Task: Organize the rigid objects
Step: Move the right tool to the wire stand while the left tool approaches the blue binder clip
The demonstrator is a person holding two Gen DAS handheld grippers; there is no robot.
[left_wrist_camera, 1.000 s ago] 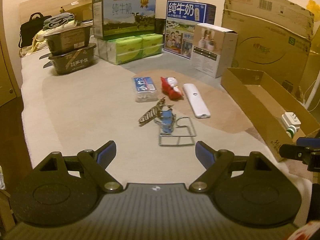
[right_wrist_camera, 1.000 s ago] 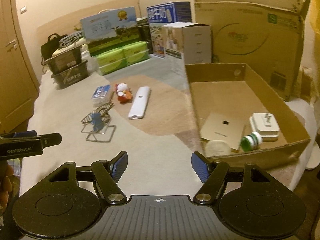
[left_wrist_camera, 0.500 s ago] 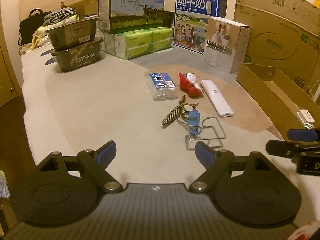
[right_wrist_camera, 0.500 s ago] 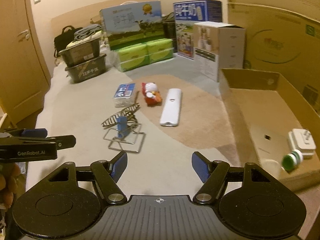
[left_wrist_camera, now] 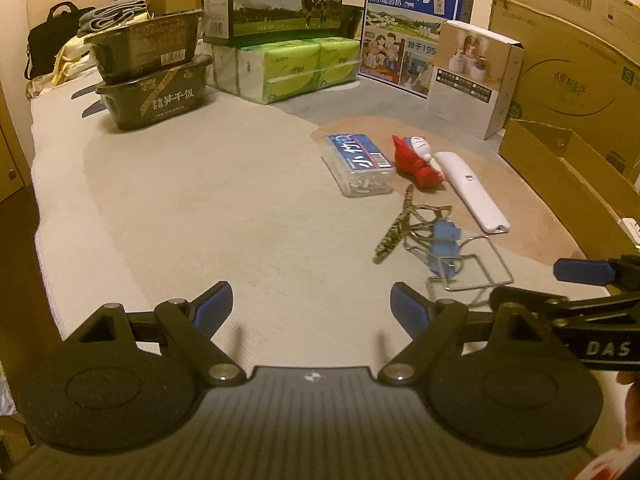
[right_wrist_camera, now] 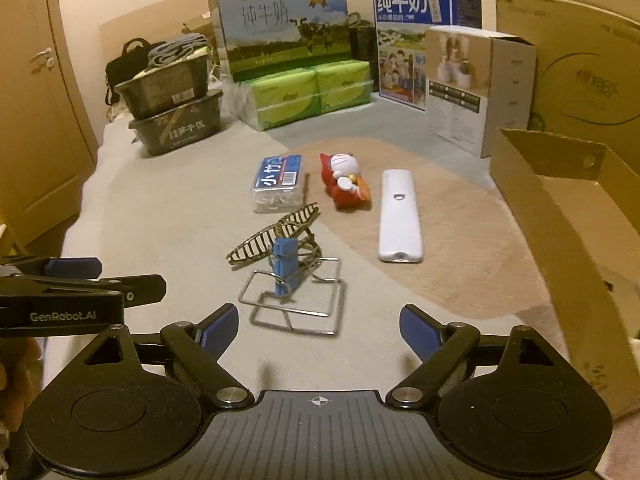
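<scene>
wire rack [right_wrist_camera: 296, 300] with blue clip [right_wrist_camera: 285, 266] just ahead of right gripper [right_wrist_camera: 319, 326], both grippers spread, empty

"GenRobot.AI" reads white along the left gripper [right_wrist_camera: 72, 280], left of the right claw; "DAS" shows on the right gripper [left_wrist_camera: 560, 284]; far ahead, both milk cartons, green [right_wrist_camera: 280, 24] and blue [right_wrist_camera: 424, 20], read "纯牛奶"

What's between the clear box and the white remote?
The red Doraemon toy lies between clear box and white remote, in the right wrist view.
</scene>
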